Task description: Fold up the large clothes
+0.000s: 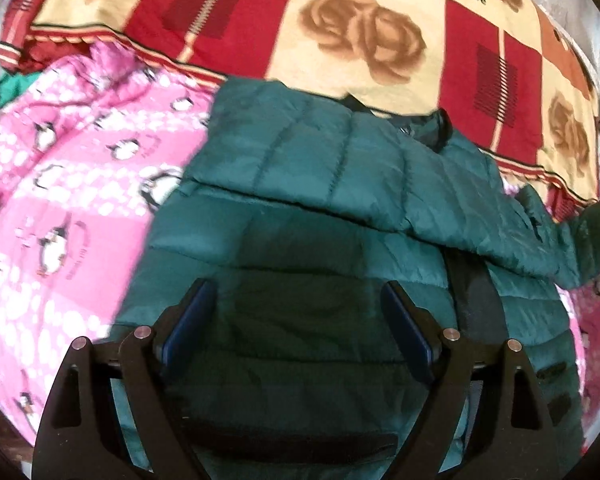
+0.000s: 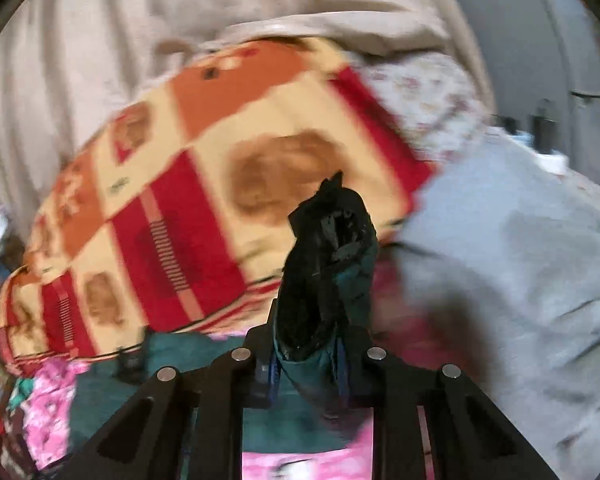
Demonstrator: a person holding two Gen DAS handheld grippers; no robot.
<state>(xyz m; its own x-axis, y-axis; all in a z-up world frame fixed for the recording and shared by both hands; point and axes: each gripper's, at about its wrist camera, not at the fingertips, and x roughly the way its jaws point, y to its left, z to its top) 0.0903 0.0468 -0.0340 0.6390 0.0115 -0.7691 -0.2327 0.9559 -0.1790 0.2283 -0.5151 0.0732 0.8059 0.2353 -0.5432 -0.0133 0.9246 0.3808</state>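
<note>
A dark green quilted jacket (image 1: 300, 168) lies on the bed, one sleeve folded across its body towards the right. My left gripper (image 1: 298, 312) hovers just above the jacket's lower part, jaws wide apart, nothing between the blue pads (image 1: 188, 320). In the right wrist view my right gripper (image 2: 306, 360) is shut on a bunched end of the jacket (image 2: 332, 248), green outside with black lining, and holds it lifted off the bed. More of the green jacket lies below it.
A pink penguin-print blanket (image 1: 60, 184) covers the bed under the jacket. Behind it lies a red, cream and orange rose-patterned blanket (image 1: 360, 32) (image 2: 204, 184). A grey garment (image 2: 512, 264) lies at the right, beige cloth (image 2: 100, 60) behind.
</note>
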